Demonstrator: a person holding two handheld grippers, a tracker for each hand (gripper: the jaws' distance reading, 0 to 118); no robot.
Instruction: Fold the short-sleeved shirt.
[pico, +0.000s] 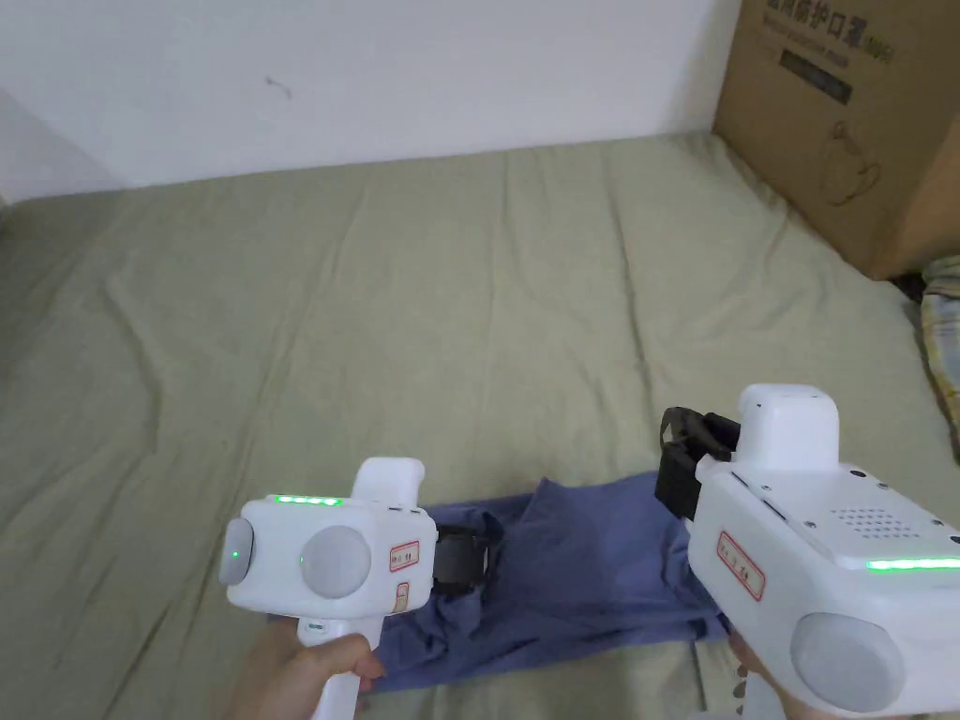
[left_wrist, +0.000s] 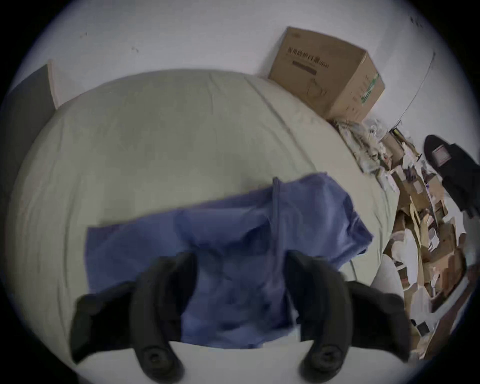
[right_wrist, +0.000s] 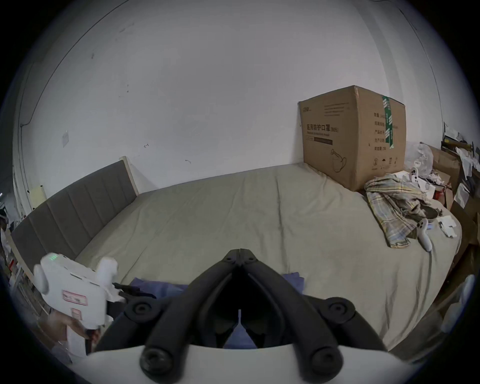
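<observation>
A blue short-sleeved shirt (pico: 572, 581) lies crumpled on the olive bed sheet (pico: 450, 309), near the front edge. In the left gripper view the shirt (left_wrist: 233, 233) spreads under the jaws, with a seam ridge running across it. My left gripper (left_wrist: 241, 259) is open just above the cloth, its jaws wide apart and nothing pinched. In the head view the left gripper (pico: 461, 559) hovers over the shirt's left part. My right gripper (right_wrist: 240, 251) is shut, tips touching with nothing between them. It hangs above the shirt's right edge (pico: 686, 459).
A big cardboard box (pico: 844, 122) stands at the bed's far right corner. A plaid garment (right_wrist: 394, 207) and a white controller (right_wrist: 424, 233) lie beside it. A grey headboard (right_wrist: 72, 207) closes the left side. Boxes and clutter (left_wrist: 420, 220) fill the floor past the right edge.
</observation>
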